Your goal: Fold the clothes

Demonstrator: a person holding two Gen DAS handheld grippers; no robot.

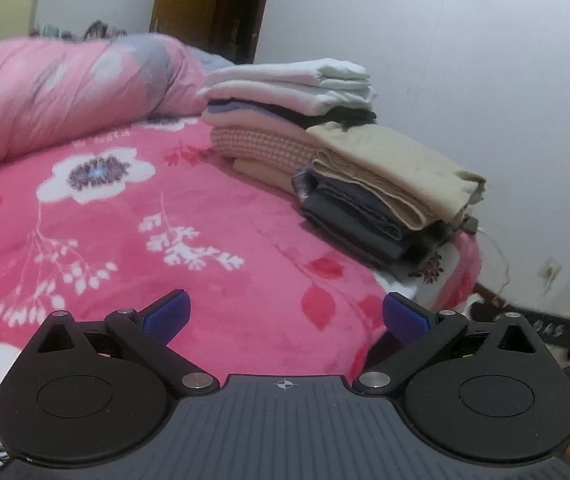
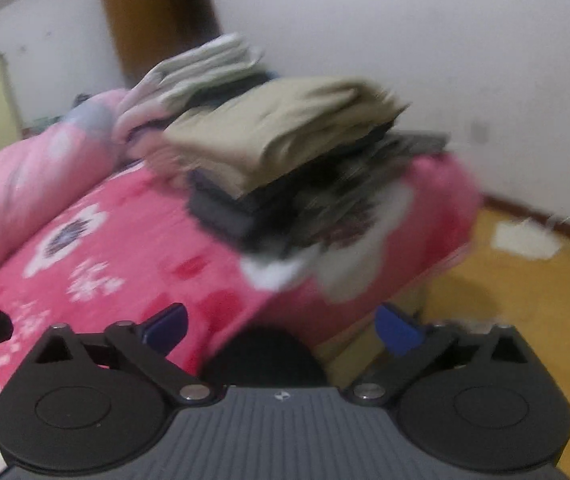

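Left claw [image 1: 285, 312] spread wide, blue pads [image 1: 169, 314] far apart, nothing between them, poised over the pink floral bedspread [image 1: 213, 208]. Right claw [image 2: 281, 322] likewise spread and empty, above the bed's near corner, with yellow floor [image 2: 525, 300] beyond the edge. Two stacks of folded clothes at the bed's far right side by the white wall [image 1: 465, 80]. Nearer stack [image 1: 385, 200]: a tan garment [image 1: 397, 168] on top, grey and black pieces beneath, sitting right at the bed's corner. Farther stack [image 1: 285, 112]: white items on top, then dark and lavender layers, pale pink, a pink checked piece near the bottom; taller than the nearer stack and touching it, or very nearly so. Behind, a rumpled pink and grey duvet [image 1: 65, 92] heaped along the head of the bed. Brown door [image 1: 209, 8] in the far corner. Right wrist view smeared with motion blur, so fine detail of the stacks lost there; tan garment [image 2: 285, 124] recognisable on top of dark layers. White sheet [image 2: 525, 240] lying on the floor near the skirting. Dark rounded shape [image 2: 265, 356] just ahead of the right claw's body, unclear what.
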